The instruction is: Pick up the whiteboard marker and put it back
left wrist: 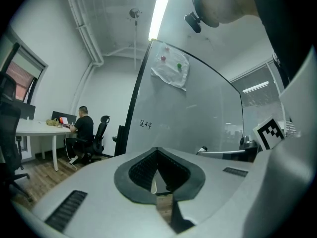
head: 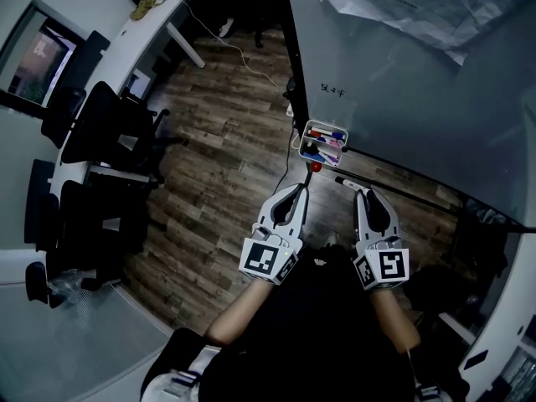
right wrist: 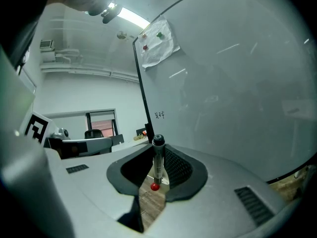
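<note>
A person holds two grey two-jaw grippers level before a large glossy whiteboard (head: pixel 402 82) standing over a dark wood-plank floor (head: pixel 226 141). The right gripper (head: pixel 362 193) has its jaws closed partway on a slim white whiteboard marker with a black cap (head: pixel 347 182), gripped at mid-body and standing upright between the pads, close to the board's face. The left gripper (head: pixel 301 189) has its jaws drawn together at the tips, with nothing between them. A small white tray (head: pixel 301 141) of coloured markers hangs on the whiteboard's left edge, just beyond both grippers. A crumpled paper sheet (head: pixel 402 2) is pinned near the board's top edge.
</note>
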The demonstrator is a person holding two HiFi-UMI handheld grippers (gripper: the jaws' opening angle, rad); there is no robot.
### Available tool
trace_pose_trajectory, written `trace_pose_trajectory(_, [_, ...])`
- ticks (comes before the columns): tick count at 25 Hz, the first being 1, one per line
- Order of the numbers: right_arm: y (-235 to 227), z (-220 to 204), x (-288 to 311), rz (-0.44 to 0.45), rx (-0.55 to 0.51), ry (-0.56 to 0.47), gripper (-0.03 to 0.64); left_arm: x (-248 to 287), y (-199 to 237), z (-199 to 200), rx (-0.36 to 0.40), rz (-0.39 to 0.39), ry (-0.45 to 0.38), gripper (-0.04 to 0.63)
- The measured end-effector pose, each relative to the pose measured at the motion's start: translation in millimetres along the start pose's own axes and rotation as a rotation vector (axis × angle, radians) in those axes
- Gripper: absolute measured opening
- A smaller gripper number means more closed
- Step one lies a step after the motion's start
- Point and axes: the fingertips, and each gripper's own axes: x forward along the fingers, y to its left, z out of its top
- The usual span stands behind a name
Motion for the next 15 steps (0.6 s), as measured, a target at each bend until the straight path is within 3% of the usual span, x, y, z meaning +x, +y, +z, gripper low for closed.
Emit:
trace_pose_trajectory(5, [5.7,3.3,12.2,0.028,-0.001,-0.02,0.078,6.0,12.2,3.3,-0.001,0.009,-0.007,0.008])
trace_pose_trajectory(15, [14.0,1.4,44.7,-0.048,-0.008,-0.012,0.078,25.4,52.8,10.2,-0.014,-0.054,-0.003,0.008])
